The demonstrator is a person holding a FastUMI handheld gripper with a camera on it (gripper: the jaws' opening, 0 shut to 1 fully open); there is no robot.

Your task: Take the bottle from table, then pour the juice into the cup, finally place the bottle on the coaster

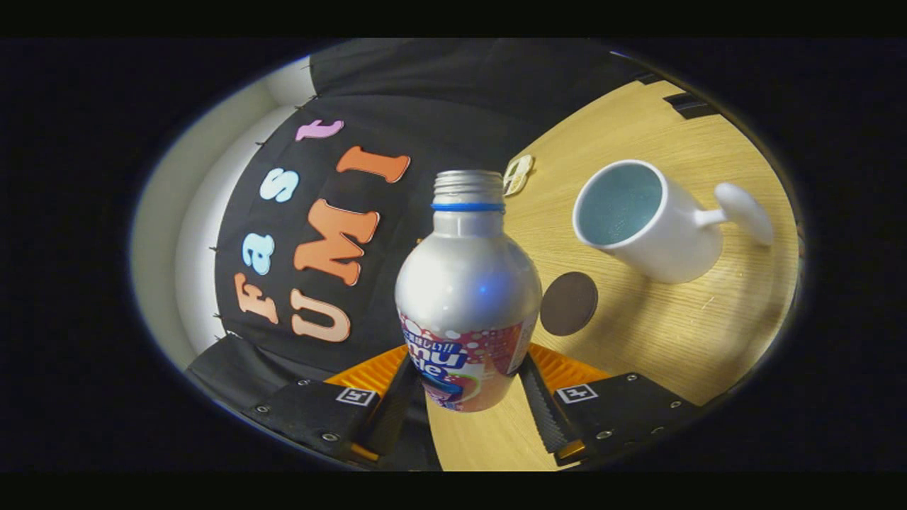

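Observation:
A silver bottle [468,290] with a blue neck ring, a colourful label and no cap sits between my two fingers, and my gripper [468,386] is shut on its lower body. The whole view is rolled, so the bottle is held tilted over the wooden table [673,340]. Beyond the fingers and to the right of the bottle stands a white cup [648,223] with a pale blue inside and a handle pointing away from the bottle. A dark round coaster [568,303] lies on the table between the bottle and the cup.
A small pale object [519,174] lies on the table at the foot of the booth's black cloth wall [425,113], behind the bottle's neck. A dark strip [691,105] lies along the table's far edge.

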